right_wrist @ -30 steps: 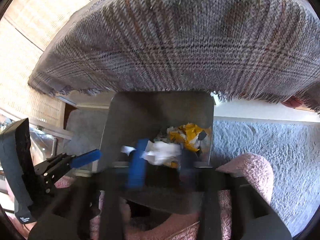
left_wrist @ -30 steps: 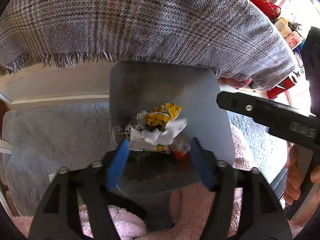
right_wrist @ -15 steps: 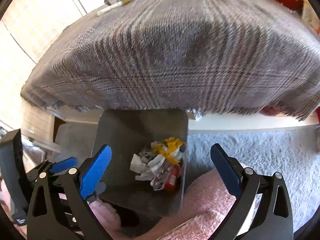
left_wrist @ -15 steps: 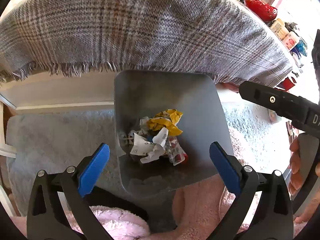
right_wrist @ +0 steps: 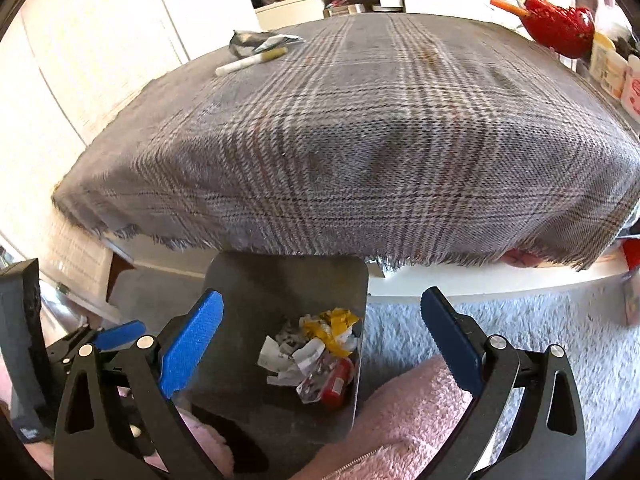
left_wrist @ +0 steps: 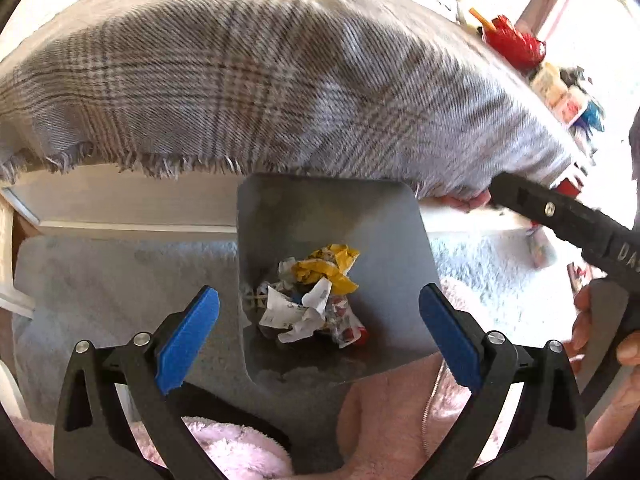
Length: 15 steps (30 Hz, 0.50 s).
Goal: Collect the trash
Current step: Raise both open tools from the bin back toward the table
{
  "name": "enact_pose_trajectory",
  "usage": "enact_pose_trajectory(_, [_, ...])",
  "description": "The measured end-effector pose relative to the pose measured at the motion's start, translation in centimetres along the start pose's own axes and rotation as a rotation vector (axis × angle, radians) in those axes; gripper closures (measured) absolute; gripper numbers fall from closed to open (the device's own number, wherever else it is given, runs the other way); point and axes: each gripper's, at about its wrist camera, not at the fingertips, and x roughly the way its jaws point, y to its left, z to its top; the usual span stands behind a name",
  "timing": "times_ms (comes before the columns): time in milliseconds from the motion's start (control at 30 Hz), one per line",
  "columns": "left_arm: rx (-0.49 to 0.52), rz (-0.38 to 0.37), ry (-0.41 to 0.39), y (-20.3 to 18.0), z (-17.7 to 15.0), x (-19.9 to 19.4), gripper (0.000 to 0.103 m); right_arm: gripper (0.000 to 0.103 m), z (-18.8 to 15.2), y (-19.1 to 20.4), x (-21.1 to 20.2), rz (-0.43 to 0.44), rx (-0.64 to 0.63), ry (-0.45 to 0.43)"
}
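Below the table edge, one grey bin (right_wrist: 280, 292) stands on pale grey carpet (right_wrist: 500, 328), holding a heap of crumpled trash (right_wrist: 316, 356). A fringed plaid cloth (right_wrist: 380, 140) covers the table, carrying one white marker (right_wrist: 252, 62) and one red object (right_wrist: 560, 28). Left gripper (left_wrist: 320, 340) and right gripper (right_wrist: 320, 340) both hang over the bin, jaws spread wide, holding nothing.
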Motion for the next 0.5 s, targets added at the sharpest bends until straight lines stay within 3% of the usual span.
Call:
enact_pose_trajectory(100, [-0.02, 0.023, -0.035, 0.2, 0.6, -0.9, 0.008, 0.003, 0.7, -0.3, -0.3, 0.023, 0.01, 0.011])
enact_pose_trajectory(233, [-0.008, 0.012, -0.057, 0.3, 2.4, -2.5, 0.008, 0.003, 2.7, 0.3, -1.8, -0.022, -0.065, -0.047])
enact_pose_trajectory(367, [0.068, 0.082, -0.121, 0.0, 5.3, -4.7, 0.008, 0.003, 5.9, 0.3, -3.5, -0.007, -0.083, -0.104])
enact_pose_trajectory(500, [0.064, 0.094, -0.128, 0.9, 8.7, -5.6, 0.008, 0.003, 9.6, 0.4, -4.5, -0.005, -0.085, -0.15])
